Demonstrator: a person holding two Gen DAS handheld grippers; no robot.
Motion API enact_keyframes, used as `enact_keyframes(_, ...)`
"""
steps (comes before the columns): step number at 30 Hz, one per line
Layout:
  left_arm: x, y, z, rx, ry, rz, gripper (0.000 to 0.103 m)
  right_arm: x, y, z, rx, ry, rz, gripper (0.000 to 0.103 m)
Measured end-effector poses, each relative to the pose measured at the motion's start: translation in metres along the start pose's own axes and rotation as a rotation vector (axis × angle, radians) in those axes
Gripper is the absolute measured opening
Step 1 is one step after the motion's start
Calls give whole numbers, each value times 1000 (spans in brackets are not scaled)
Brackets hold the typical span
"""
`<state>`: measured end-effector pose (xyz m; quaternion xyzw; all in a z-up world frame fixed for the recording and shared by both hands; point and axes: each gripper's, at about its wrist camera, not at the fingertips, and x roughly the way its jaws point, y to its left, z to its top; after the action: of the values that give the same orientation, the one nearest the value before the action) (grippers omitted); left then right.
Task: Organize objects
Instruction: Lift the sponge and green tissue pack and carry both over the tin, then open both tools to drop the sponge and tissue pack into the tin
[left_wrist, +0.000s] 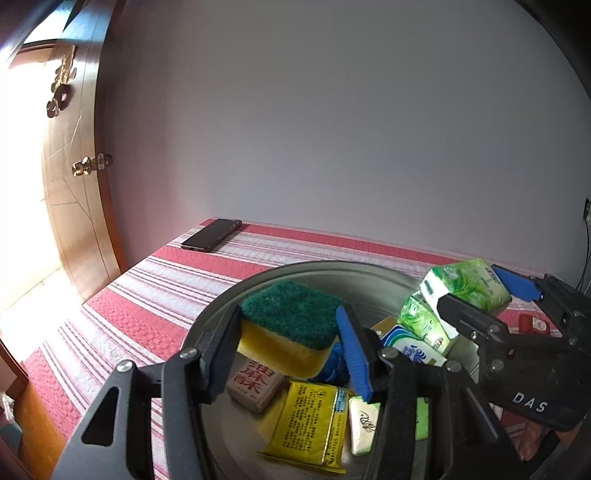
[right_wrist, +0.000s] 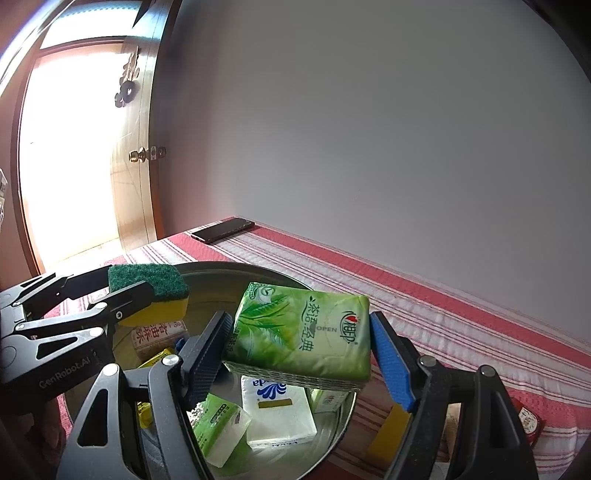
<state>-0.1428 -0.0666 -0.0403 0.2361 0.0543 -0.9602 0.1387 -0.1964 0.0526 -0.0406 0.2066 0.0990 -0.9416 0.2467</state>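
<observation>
1. A sponge (left_wrist: 291, 325) is clamped by the left gripper (left_wrist: 291, 354) above the bowl (left_wrist: 221, 314), apparently for depositing.
2. A tissue pack (right_wrist: 303, 332) is clamped by the right gripper (right_wrist: 301, 354) above the bowl's right rim, likewise.

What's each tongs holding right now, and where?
Left tongs grip the sponge by its two sides; right tongs grip the green tissue pack by its short ends.

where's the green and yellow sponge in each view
Left wrist: the sponge sits low centre, between the left gripper's fingers above the metal basin.
Right wrist: sponge at left, mid-height.
Shared landmark: the black phone lying on the striped cloth's far edge.
</observation>
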Motion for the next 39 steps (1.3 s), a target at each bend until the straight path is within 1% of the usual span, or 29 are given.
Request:
enact_keyframes(8,12,-3,1,30,62,-26,52,18,4,1,-20,49,2,77)
enact_keyframes(13,17,-5,1,54,89,-25,52,26,6,1,-26,75,5,77)
enact_keyframes(21,20,-6,3,83,108,-2,53,34,6,-1,-25,106,11,77)
enact_keyframes(30,22,-7,4,106,123,0,54,42,7,-6,-19,150,24,77)
enact_keyframes(33,21,-8,4,103,121,7,57,45,7,-8,-10,165,54,77)
enact_keyframes(35,21,-8,5,103,119,10,59,44,8,-8,-8,162,51,77)
enact_keyframes(38,18,-7,5,96,111,17,72,43,6,-9,-1,155,37,78)
enact_keyframes(39,17,-6,6,91,108,20,79,41,4,-9,5,150,33,78)
